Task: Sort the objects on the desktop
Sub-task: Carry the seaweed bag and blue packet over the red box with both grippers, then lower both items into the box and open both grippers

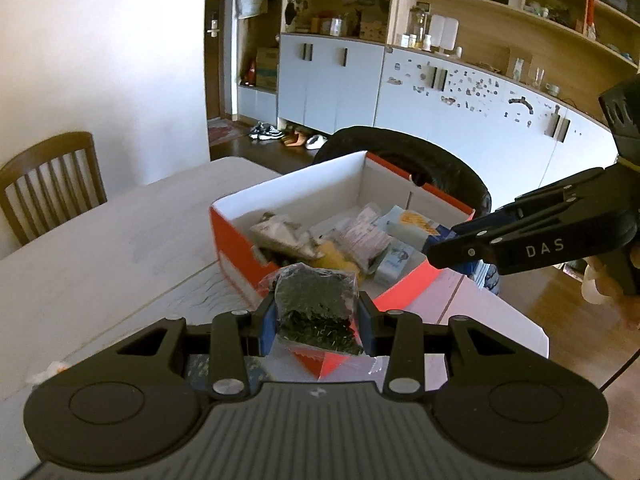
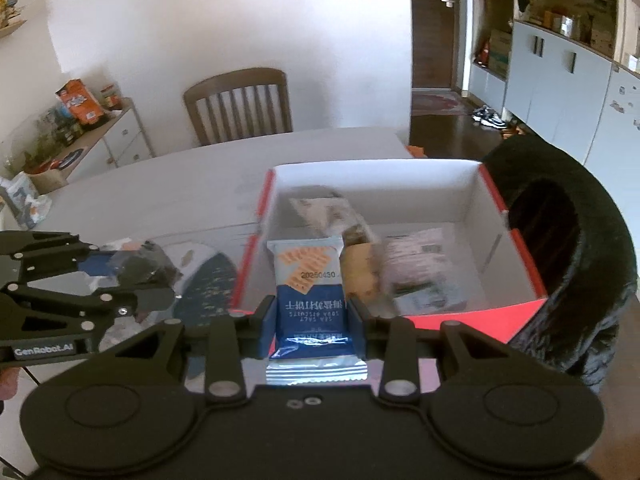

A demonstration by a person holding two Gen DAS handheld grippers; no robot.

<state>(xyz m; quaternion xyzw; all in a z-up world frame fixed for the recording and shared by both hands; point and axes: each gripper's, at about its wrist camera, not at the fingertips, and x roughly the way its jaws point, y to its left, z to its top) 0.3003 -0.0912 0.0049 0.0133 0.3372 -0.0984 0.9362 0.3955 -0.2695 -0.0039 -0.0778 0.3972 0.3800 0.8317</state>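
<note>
left hand-held gripper (image 1: pixel 316 318) clamps dark packet (image 1: pixel 314 308); right (image 2: pixel 312 320) clamps biscuit packet (image 2: pixel 310 292).

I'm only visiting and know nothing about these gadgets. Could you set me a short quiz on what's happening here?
1. True or false: both grippers hold something.
2. What does the right gripper hold: A) a blue biscuit packet, B) a spoon, C) a cup?
3. Where do the other packets lie?

Key:
1. True; the left gripper grips a clear bag of dark bits.
2. A, the biscuit packet.
3. Inside the orange box.
</note>
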